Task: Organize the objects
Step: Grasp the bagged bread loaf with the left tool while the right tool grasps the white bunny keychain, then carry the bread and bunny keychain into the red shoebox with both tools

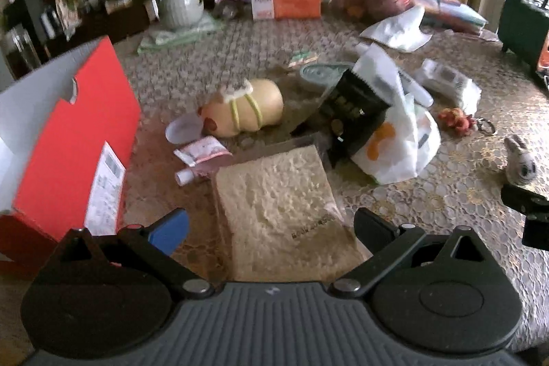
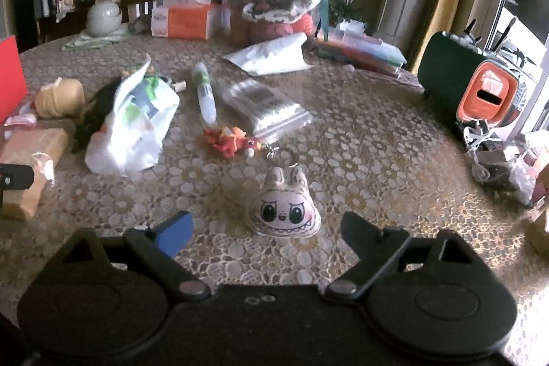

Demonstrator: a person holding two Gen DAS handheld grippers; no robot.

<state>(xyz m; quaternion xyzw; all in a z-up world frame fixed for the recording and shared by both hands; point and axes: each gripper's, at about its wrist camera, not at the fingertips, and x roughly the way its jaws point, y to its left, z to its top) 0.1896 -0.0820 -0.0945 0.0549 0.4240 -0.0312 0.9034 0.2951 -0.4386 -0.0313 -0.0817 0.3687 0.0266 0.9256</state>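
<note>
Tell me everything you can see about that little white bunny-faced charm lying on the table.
The bunny-faced charm is a small, soft-looking white plush, roughly dome-shaped, with two short ears on top. Its face has big dark eyes, a tiny pink nose, blushed cheeks and a jagged toothy grin. A metal key ring sits at its ear end. It lies flat, face up, on the lace-patterned tablecloth, apart from the other clutter. The right tongs are open just in front of it, not touching it.
</note>
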